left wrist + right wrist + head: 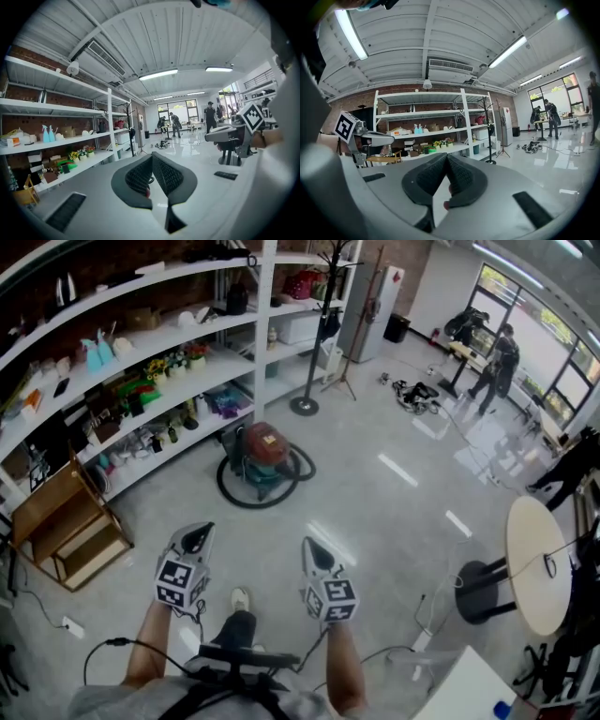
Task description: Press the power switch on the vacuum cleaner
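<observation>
**Vacuum cleaner sits far across bare floor, both grippers shut**

A red-and-dark canister vacuum cleaner [265, 452] stands on the pale grey polished floor [394, 493], far from the person and slightly left of centre. Its black hose [246, 493] lies in a loop around its base. Just beyond it on the far left runs the lower edge of a long white shelving unit [141, 338] crowded with bottles, toys and boxes. The round black foot of a coat stand [304, 408] rests near the vacuum cleaner's far right side.

The left hand-held gripper [197, 534] and the right hand-held gripper [314, 548] are held side by side over open floor, well apart from the vacuum cleaner. Each gripper view shows its ribbed dark pads clenched together at the tips with nothing between them. A wide band of open floor separates the grippers from the hose loop.

A low wooden stepped stand [70, 526] sits at the near left against the shelving. A round pale tabletop [537, 563] on a black pedestal stands at the right edge. People [497, 360] stand by the far right windows.
</observation>
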A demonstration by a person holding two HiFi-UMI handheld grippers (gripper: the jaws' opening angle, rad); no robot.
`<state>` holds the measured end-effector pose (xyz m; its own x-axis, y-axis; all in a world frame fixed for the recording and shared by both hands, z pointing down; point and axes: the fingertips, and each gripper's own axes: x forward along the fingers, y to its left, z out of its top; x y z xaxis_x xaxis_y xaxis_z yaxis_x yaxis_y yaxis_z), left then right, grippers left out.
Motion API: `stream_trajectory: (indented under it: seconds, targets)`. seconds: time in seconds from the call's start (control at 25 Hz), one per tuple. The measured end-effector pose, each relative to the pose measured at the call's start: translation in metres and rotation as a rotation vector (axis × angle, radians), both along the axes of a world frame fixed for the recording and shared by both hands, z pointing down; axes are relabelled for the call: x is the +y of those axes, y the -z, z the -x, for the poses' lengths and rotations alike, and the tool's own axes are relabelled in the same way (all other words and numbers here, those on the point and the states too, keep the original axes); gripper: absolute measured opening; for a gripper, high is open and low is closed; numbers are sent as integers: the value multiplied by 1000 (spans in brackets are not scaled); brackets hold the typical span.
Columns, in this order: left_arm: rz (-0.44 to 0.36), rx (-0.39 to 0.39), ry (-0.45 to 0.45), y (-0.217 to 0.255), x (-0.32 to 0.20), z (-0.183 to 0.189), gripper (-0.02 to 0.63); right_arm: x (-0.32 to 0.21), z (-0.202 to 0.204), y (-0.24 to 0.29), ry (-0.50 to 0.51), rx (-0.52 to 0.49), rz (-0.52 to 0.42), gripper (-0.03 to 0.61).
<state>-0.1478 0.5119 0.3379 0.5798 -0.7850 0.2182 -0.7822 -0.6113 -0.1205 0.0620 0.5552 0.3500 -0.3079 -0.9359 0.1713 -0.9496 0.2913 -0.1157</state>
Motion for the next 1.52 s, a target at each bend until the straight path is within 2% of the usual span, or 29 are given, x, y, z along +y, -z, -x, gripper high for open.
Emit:
stream_trajectory:
  seconds: [0.28, 0.72, 1.08, 1.52]
  targets:
    - [-12, 7, -21, 4, -75, -15, 6, -70, -16, 5, -17, 12, -4, 12]
    - [-29, 18, -39, 18, -198, -6, 6, -189, 3, 16, -21, 36, -20, 12]
    - [-24, 33, -39, 10, -246, 4, 6, -238, 10, 7, -38, 45, 4, 12]
    - [-12, 48, -13, -1, -278, 18, 6, -271, 28, -2, -8, 55, 31, 12]
